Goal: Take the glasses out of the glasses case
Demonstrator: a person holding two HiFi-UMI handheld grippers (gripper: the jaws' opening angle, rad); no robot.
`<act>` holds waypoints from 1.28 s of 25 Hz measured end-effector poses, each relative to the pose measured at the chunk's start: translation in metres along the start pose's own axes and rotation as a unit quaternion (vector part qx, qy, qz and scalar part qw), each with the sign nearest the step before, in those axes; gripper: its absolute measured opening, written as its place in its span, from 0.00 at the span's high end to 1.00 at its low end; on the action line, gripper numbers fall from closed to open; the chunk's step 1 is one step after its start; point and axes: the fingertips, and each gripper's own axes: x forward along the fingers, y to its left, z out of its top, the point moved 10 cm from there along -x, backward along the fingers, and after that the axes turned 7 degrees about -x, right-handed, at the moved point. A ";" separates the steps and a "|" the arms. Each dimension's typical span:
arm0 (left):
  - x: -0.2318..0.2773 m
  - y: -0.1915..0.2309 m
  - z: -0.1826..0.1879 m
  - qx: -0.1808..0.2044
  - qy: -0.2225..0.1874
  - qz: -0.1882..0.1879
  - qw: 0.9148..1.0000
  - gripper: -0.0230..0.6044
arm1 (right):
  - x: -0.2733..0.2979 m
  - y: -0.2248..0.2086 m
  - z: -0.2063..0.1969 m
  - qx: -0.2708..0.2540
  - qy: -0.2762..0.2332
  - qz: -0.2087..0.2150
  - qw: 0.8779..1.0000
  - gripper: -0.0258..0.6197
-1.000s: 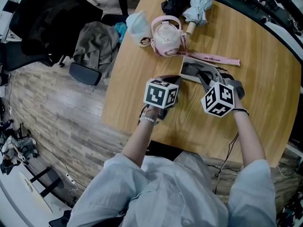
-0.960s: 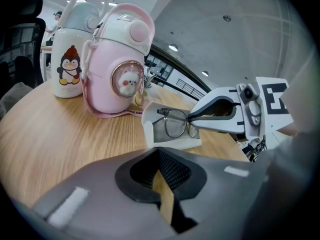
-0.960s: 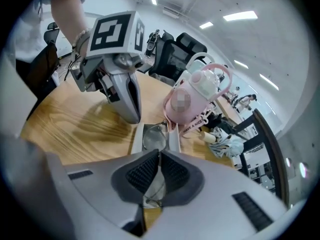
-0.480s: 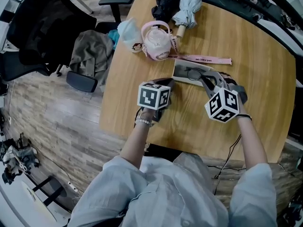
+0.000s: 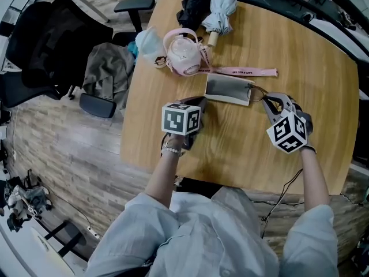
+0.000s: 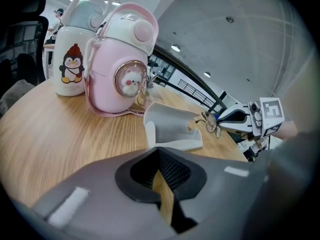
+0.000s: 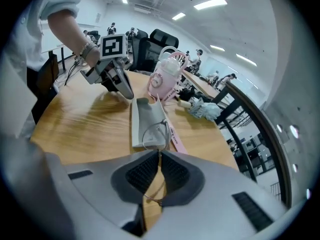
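The open grey glasses case (image 5: 228,89) lies on the wooden table (image 5: 242,149), and it also shows in the left gripper view (image 6: 172,126) and in the right gripper view (image 7: 142,121). Thin wire-framed glasses (image 5: 256,91) hang just right of the case, outside it. My right gripper (image 5: 266,98) is shut on their frame; one lens (image 7: 154,134) shows beyond its jaws (image 7: 159,156). My left gripper (image 5: 199,101) rests at the case's near left corner, its jaws (image 6: 162,179) nearly together with nothing between them. From the left gripper view the glasses (image 6: 211,122) hang from the right gripper's tips.
A pink bottle (image 5: 184,53) with a pink strap (image 5: 248,71) stands behind the case, beside a white penguin cup (image 6: 70,66). A folded umbrella (image 5: 219,7) and a black bag (image 5: 193,2) lie at the far edge. A chair with clothes (image 5: 106,68) stands left of the table.
My right gripper has moved right, away from the case, and drawn the glasses out of it. The left gripper has stayed by the case.
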 end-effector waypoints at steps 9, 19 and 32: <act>0.000 0.000 0.001 -0.001 0.001 0.005 1.000 0.96 | 0.009 0.006 -0.041 0.066 0.006 0.020 0.998 0.94; 0.000 0.000 0.001 -0.005 0.000 0.007 1.000 0.96 | 0.026 0.009 -0.049 0.049 0.019 0.035 0.998 0.94; 0.001 0.000 0.001 -0.005 0.004 0.010 1.000 0.96 | 0.009 -0.023 -0.021 0.145 -0.077 0.013 0.986 0.93</act>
